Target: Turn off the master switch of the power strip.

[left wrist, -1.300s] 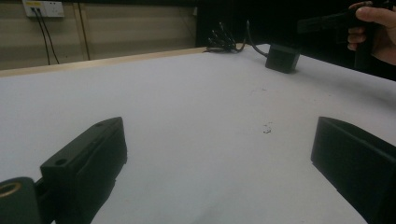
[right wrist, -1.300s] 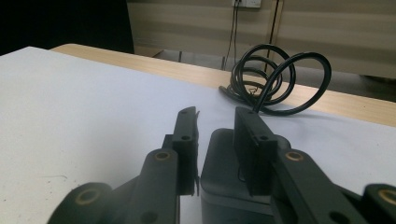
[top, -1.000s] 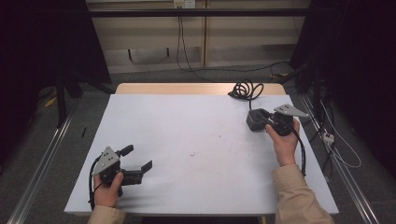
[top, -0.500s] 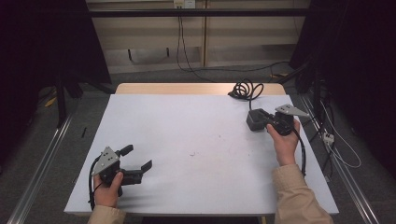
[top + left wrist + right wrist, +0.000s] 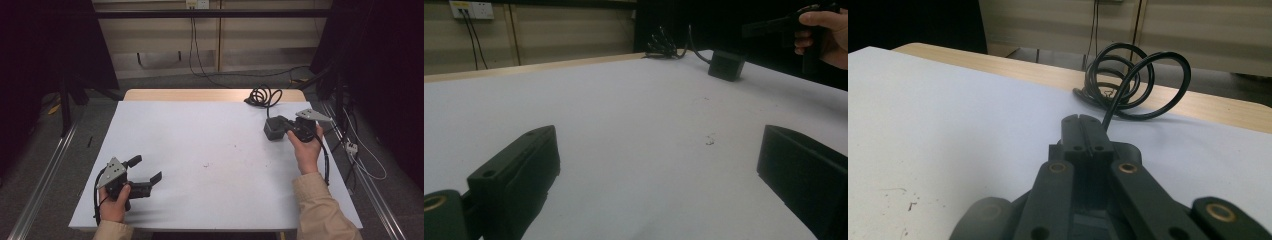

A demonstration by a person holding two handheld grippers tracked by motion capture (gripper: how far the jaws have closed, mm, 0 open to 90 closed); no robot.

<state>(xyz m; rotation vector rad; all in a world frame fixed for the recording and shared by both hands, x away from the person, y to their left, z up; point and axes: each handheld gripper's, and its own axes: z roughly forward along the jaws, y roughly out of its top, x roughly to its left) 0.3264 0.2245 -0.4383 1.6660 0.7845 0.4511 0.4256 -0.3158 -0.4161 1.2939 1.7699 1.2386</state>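
On the white table (image 5: 200, 130), left tongs (image 5: 147, 170) agape, right tongs (image 5: 280, 125) pressed together, seemingly against a black box (image 5: 271, 130).

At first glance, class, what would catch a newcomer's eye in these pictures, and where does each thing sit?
The wide white table stands out, nearly bare. At its far right, the right claw is closed over a small black box, whose black cable lies coiled at the table's far edge. Near the front left corner, the left claw is held wide open with nothing between its jaws.
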